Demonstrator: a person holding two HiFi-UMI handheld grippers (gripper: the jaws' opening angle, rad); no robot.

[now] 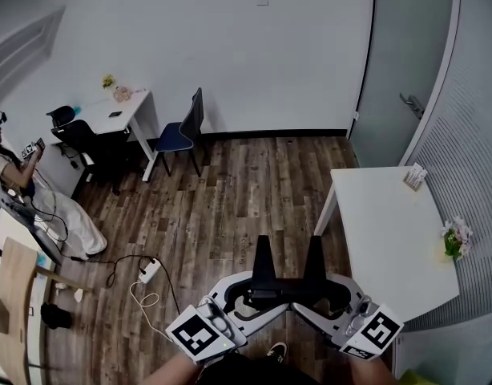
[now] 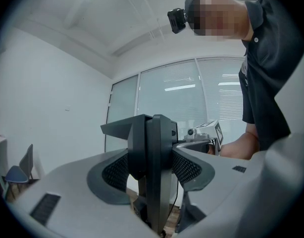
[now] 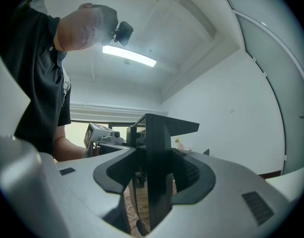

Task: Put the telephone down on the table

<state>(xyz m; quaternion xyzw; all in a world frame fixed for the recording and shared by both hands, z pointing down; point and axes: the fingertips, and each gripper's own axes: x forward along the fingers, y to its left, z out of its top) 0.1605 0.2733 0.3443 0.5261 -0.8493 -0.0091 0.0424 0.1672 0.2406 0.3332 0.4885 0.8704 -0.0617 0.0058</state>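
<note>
Left gripper (image 1: 250, 299), right gripper (image 1: 322, 299), both level, fingers (image 2: 191, 170) clamped

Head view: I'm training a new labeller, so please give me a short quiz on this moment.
1. True or false: the telephone already rests on the table.
2. What grips the telephone? A) left gripper only B) right gripper only C) both
3. Fill in: the table stands to the person's ____.
Key: 1 false; 2 C; 3 right.

Left tongs (image 2: 152, 171) tight on black telephone (image 2: 155, 133)
</note>
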